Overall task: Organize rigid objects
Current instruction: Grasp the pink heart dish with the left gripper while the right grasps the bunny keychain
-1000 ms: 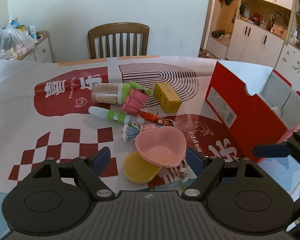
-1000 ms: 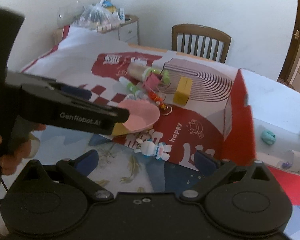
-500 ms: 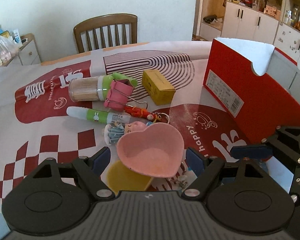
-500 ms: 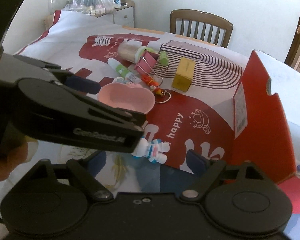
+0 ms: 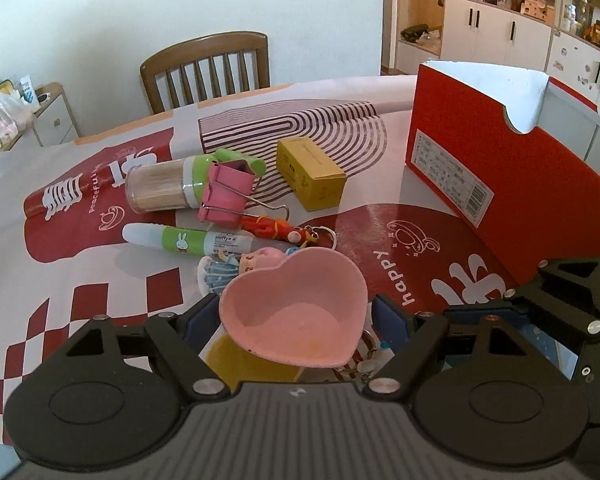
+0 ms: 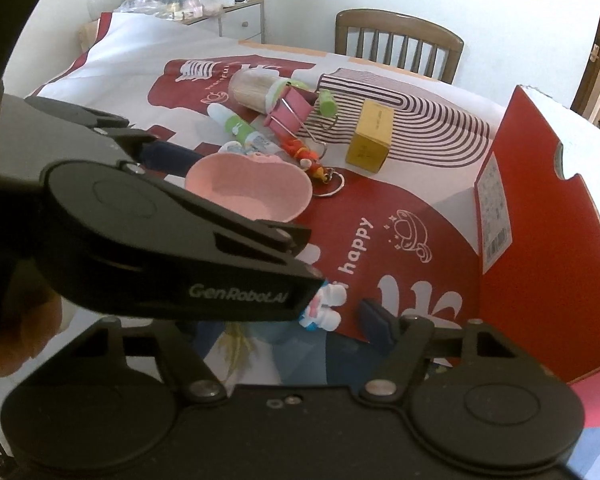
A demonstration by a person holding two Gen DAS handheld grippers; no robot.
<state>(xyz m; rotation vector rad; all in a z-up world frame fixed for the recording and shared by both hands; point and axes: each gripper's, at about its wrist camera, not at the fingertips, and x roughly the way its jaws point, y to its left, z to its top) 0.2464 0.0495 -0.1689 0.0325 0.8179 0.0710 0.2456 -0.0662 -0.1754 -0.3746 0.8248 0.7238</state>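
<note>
A pink heart-shaped bowl (image 5: 296, 312) sits on a yellow heart dish (image 5: 236, 356) on the tablecloth. My left gripper (image 5: 294, 316) is open, its blue fingers (image 5: 198, 320) on either side of the bowl, with small gaps showing. In the right wrist view, a small white bunny figure (image 6: 324, 308) lies between the fingers of my right gripper (image 6: 288, 328). Its jaws are closing, and its right finger (image 6: 376, 320) stands clear of the toy. The left gripper's black body hides the other finger.
Beyond the bowl lie a toothpick jar (image 5: 156, 190), a pink binder clip (image 5: 224, 196), a glue pen (image 5: 172, 238), a red keychain figure (image 5: 272, 228), a small doll (image 5: 236, 268) and a yellow box (image 5: 312, 172). A red shoe box (image 5: 520, 200) stands at the right, a wooden chair (image 5: 208, 68) behind the table.
My left gripper sank and moved forward until the pink bowl lay between its fingers. My right gripper came down toward the bunny figure and its fingers drew closer together.
</note>
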